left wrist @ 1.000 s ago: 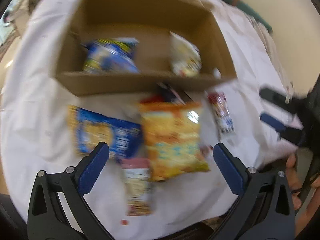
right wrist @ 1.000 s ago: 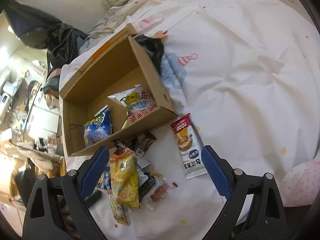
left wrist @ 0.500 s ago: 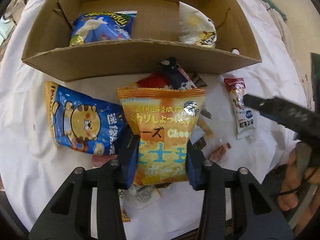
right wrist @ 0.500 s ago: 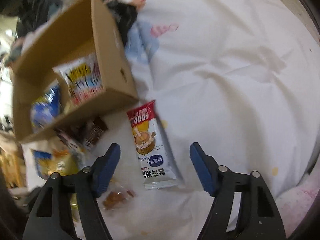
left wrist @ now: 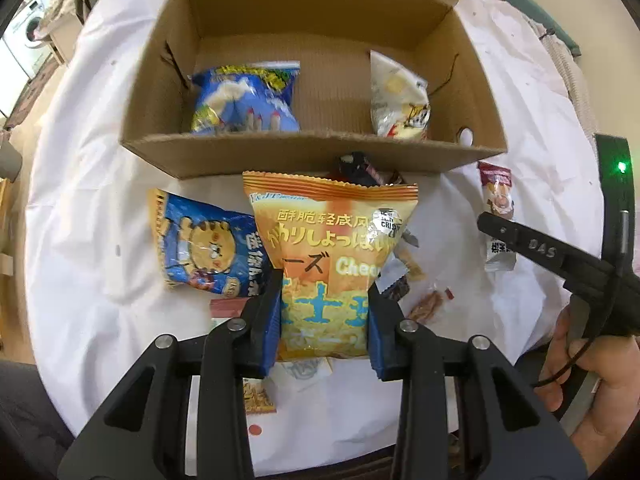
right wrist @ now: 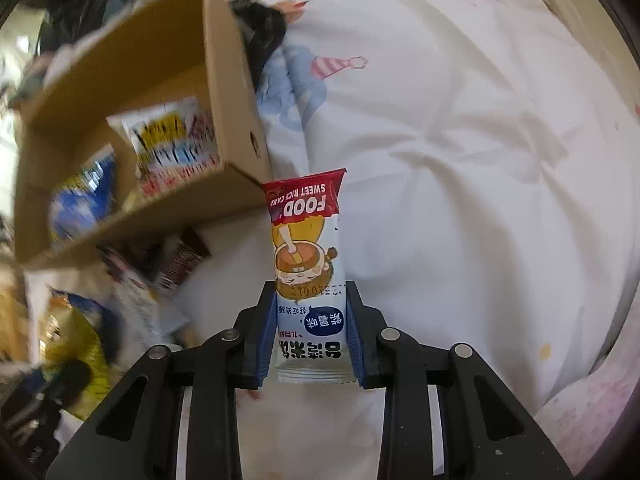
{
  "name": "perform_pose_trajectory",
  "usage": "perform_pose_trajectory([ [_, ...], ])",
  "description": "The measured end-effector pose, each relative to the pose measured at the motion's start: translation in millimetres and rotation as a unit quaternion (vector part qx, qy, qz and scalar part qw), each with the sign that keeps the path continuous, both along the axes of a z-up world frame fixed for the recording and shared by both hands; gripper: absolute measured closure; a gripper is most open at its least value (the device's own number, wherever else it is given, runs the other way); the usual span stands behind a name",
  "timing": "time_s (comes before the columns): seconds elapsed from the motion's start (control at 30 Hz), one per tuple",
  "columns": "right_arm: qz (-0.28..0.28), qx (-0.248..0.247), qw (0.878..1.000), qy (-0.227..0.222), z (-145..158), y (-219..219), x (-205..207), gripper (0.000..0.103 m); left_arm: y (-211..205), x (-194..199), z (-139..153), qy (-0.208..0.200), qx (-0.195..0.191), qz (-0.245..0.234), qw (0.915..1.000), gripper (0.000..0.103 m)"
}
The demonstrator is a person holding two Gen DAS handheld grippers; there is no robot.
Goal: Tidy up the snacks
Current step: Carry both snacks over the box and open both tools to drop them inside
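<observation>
Jaws of left gripper [left wrist: 324, 320] around cheese-snack bag [left wrist: 332, 256].

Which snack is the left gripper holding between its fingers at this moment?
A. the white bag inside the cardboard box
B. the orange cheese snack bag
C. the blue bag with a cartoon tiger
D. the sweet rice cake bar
B: in the left wrist view, the left gripper is shut on the orange cheese snack bag, its blue pads pressing both sides of the lower half.
</observation>
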State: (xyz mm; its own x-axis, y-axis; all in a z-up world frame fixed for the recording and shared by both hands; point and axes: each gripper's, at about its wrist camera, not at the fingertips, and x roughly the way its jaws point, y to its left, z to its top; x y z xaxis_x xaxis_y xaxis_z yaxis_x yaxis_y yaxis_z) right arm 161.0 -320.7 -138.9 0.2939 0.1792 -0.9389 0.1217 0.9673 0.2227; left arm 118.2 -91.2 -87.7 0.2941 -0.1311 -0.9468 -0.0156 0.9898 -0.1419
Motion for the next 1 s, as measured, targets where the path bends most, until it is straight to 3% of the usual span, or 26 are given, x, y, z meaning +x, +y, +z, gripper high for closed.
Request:
perform_pose_trajectory([
  [0.23,-0.061,0.053,0.996,-0.046,35,-33,-22,0.07,6,-14,31,-0.035,0.023,0.019,0.9989,0.072],
  [0.33,-0.075,0.039,0.992,-0.095,63,-36,-32,0.07,6,-16,43,-0.053,0.041,0.02,0.9976,0.072],
  [0.5,-0.085,0.093,0.98,-0.156,85,-49,-25,0.07,21,-11,65,-0.078,0.063,0.037,0.9943,0.072],
  [0.6,-0.07,0.081,0.98,-0.167,96,-42,-27,0.07,29,-5,78,-0.094,0.076,0.047,0.9915,0.072],
  [1.0,-0.026,0.158,0.97,-0.183,110,-7,-9,0.07,59,27,98,-0.133,0.089,0.071,0.9845,0.072],
])
